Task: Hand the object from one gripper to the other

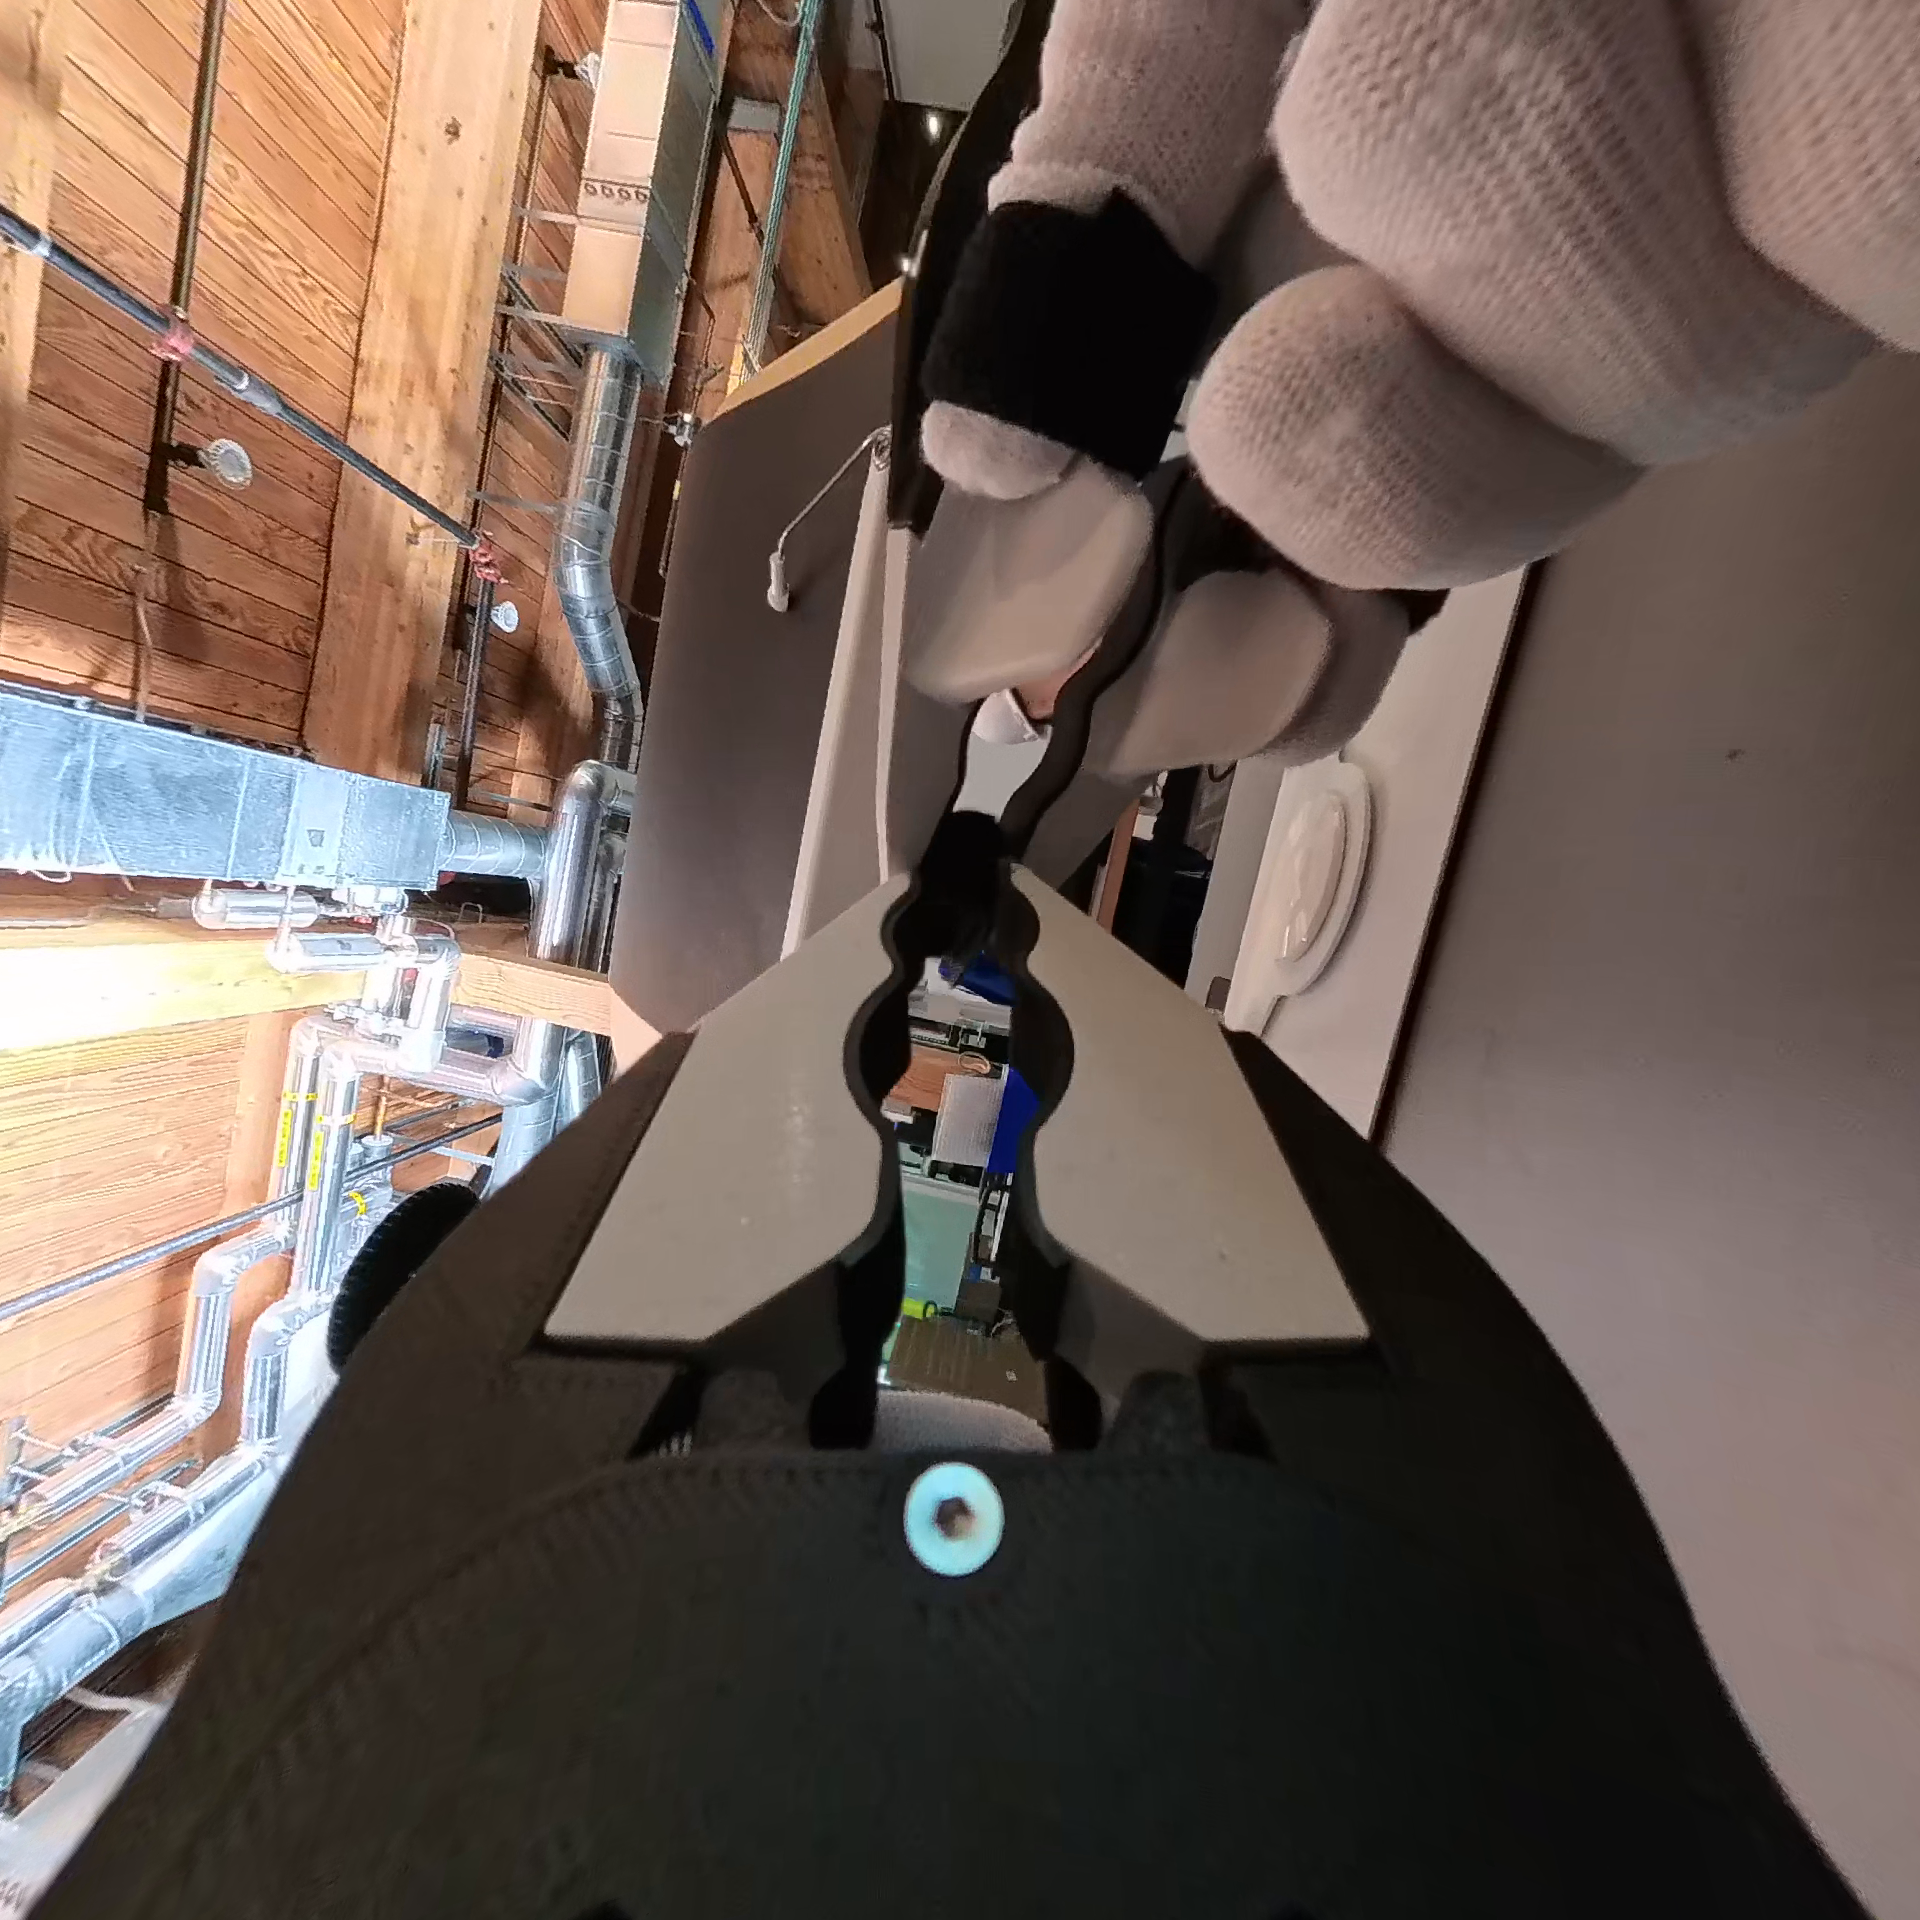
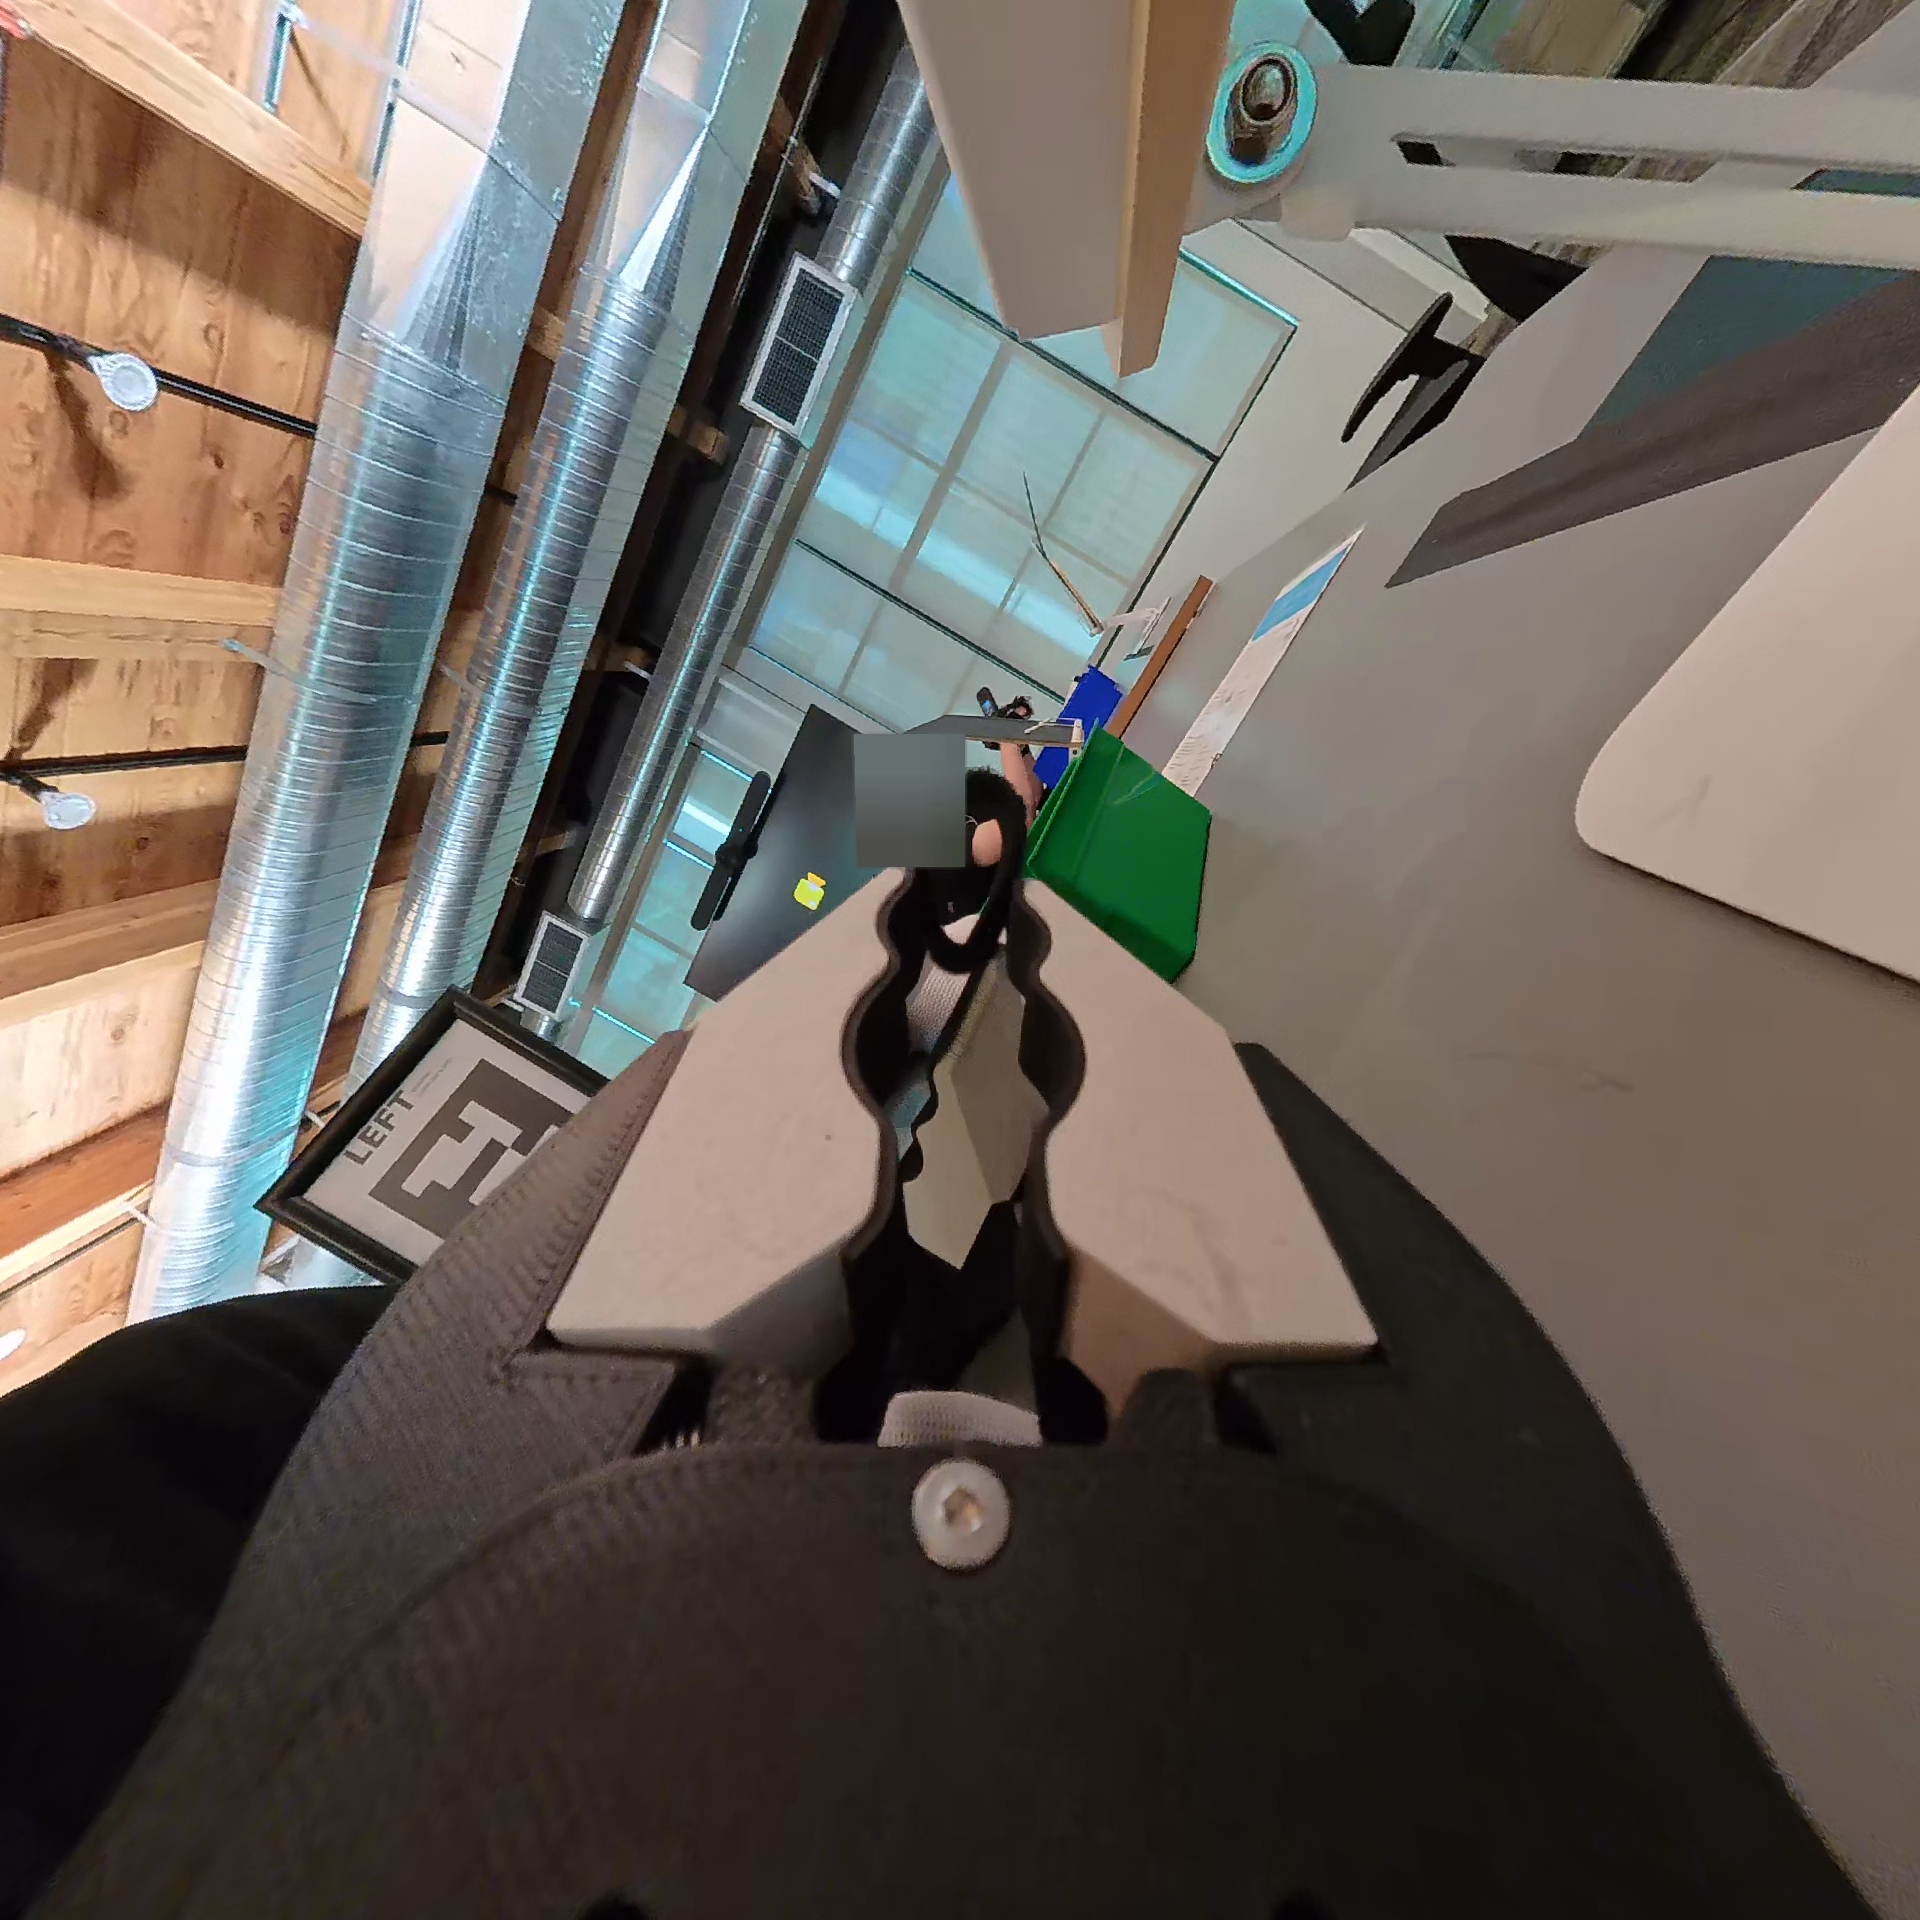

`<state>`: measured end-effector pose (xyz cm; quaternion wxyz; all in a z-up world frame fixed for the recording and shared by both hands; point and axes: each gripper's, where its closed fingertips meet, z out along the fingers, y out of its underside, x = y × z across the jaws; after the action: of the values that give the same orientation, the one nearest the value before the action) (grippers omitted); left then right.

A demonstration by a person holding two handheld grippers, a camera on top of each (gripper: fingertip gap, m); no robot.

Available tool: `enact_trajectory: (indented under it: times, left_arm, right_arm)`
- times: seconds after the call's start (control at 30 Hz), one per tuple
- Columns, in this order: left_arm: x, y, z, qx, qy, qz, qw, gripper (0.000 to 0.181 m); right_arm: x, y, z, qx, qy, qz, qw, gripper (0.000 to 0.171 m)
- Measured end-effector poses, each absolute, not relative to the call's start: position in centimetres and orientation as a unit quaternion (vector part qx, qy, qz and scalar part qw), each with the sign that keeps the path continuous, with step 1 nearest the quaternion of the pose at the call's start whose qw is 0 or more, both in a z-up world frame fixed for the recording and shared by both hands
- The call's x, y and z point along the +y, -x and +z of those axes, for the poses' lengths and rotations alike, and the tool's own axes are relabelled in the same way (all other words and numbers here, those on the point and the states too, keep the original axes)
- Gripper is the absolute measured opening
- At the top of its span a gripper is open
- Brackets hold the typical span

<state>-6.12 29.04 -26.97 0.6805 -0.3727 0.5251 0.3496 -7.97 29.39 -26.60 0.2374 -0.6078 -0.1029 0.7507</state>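
Observation:
The object is a small black loop, like a hair tie [image 1: 964,847]. My left gripper [image 1: 962,891] is shut on it at the fingertips. The right gripper [image 1: 992,800] comes in from above, held by a hand in a beige glove [image 1: 1558,260], and its tips meet the same black loop. In the right wrist view the right gripper [image 2: 966,899] is closed around the thin black loop [image 2: 971,930]. One grey finger of the left gripper [image 2: 977,1153] shows through the gap below. Both grippers grip the loop tip to tip in mid-air.
Both views are turned sideways. A grey tabletop [image 1: 1662,1039] runs along the right, with a white plate [image 1: 1314,883]. The right wrist view shows a green bin [image 2: 1122,862], a white board [image 2: 1766,779] and a white jointed arm [image 2: 1558,135]. Wooden ceiling and metal ducts fill the left.

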Motion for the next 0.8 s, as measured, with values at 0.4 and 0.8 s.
enact_trajectory:
  times: [0.4, 0.8]
  left_arm:
    - [29.1, 6.5, -26.6, 0.517, 0.399, 0.325, 0.684, 0.003]
    - [29.9, 7.8, -26.3, 0.481, 0.551, 0.11, 0.673, 0.003]
  right_arm:
    - [29.2, 8.0, -26.4, -0.111, 0.603, 0.749, 0.249, 0.02]
    - [31.0, 6.3, -25.7, -0.168, 0.619, 0.644, 0.416, 0.041]
